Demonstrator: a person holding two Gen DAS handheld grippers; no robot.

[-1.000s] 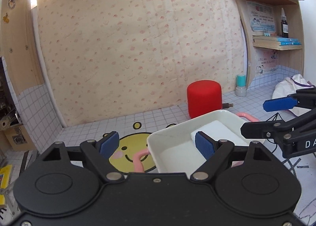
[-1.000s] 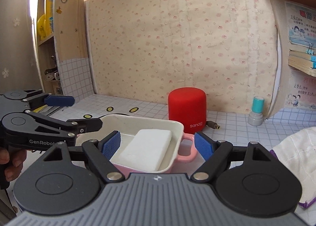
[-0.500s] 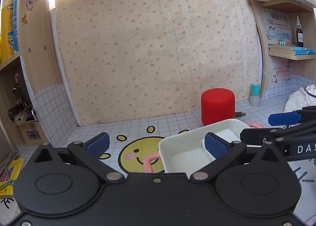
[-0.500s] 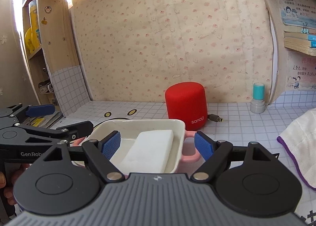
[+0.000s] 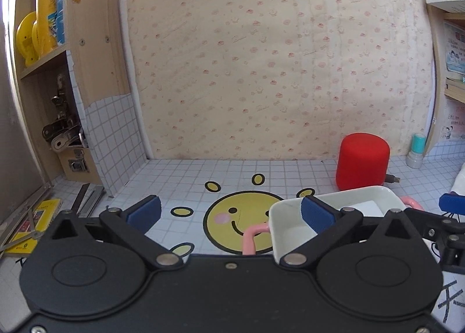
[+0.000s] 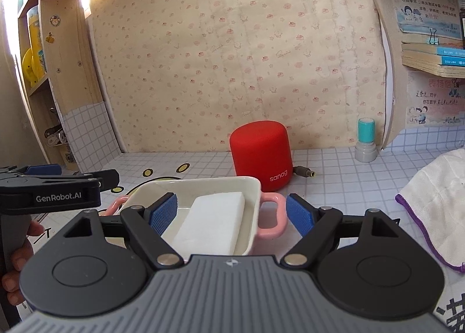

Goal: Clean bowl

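A white rectangular bowl (image 6: pixel 203 182) with pink handles (image 6: pixel 273 216) sits on the tiled counter, and a white sponge block (image 6: pixel 215 216) lies inside it. My right gripper (image 6: pixel 232 213) is open; its left pad hangs inside the bowl beside the sponge and its right pad is outside, past the right handle. Neither pad presses on anything. My left gripper (image 5: pixel 229 213) is wide open at the bowl's (image 5: pixel 348 192) left end, with the left pink handle (image 5: pixel 252 234) between its jaws, untouched. The left gripper (image 6: pixel 78 173) also shows at the left of the right wrist view, held by a hand (image 6: pixel 17 260).
A red speaker (image 6: pixel 260 158) stands just behind the bowl with a cable plug beside it. A white cloth with a purple hem (image 6: pixel 436 187) lies at the right, a teal-capped stamp (image 6: pixel 365 144) near the wall. Shelves flank both sides. A smiley sticker (image 5: pixel 235 222) marks the counter.
The left gripper's jaws have spread wider, and its view has levelled and swung left, so the bowl now sits further right. The right gripper has rolled slightly and stayed in place.
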